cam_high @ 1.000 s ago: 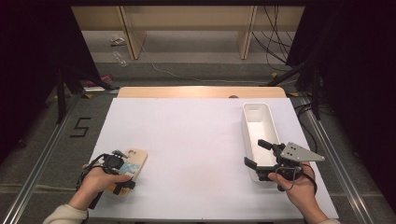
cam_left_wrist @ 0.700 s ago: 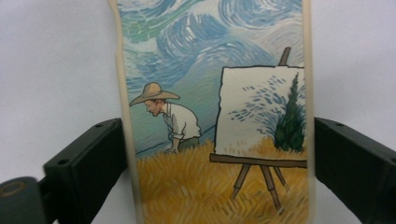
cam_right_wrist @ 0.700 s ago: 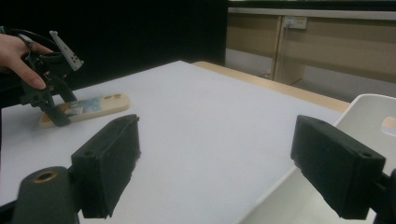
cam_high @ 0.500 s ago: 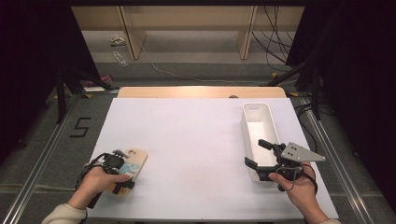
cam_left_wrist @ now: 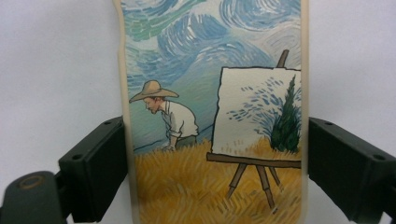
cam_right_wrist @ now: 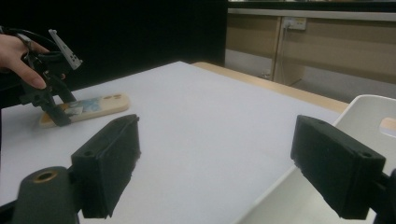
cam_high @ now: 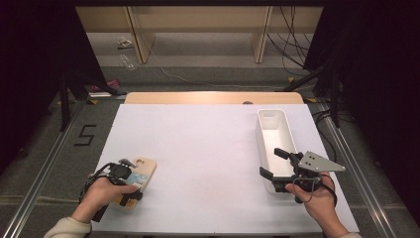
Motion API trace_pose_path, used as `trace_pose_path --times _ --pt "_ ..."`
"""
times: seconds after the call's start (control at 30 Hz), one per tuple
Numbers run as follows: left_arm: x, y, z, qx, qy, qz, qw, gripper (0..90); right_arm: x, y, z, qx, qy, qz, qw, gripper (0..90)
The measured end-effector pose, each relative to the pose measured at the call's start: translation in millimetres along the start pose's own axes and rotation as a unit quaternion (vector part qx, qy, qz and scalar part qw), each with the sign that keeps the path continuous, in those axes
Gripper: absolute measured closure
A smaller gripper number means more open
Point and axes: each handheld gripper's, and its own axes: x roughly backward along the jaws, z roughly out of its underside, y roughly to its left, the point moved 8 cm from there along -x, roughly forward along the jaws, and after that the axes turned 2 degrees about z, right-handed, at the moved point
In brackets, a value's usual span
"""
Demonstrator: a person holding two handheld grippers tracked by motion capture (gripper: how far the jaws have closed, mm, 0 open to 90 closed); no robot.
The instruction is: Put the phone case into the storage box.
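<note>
Your left tool straddles the case across its width. Its jaws have just been closing with the case between them, and the pads now look pressed against both long edges. The case lies flat on the tabletop, well to the left of the tray and nearer you than the tray's far end. Expect it to be light and thin, probably a flexible shell that gives a little if squeezed hard, so keep the pressure modest. The cream rim is smooth and rounded and could slip, and the glossy printed face, a painter in a straw hat beside an easel under swirling blue sky, offers no purchase. The long edges near the middle, where you are now, seem the best hold, and lifting level should stop it pivoting. Your right tool stands apart and empty, hovering at the tray's near end. The tray is a long, narrow white bin with rounded corners, likely rigid plastic, and looks empty. The tabletop is matt white with a wooden strip beyond the tray's far end.
</note>
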Motion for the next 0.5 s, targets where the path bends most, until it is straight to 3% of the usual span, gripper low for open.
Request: trace_pose_path --times 0.3,0.5 --pt "3.7 -1.9 -1.3 -0.005 -0.014 0.002 0.9999 10.9 0.2 -0.2 -0.5 0.0 -0.002 0.0 1.0 16.4" --pt "11.7 -9.7 -7.4 -0.018 -0.041 0.001 0.999 11.1 0.3 -0.3 -0.8 0.0 -0.003 0.0 1.0 16.4"
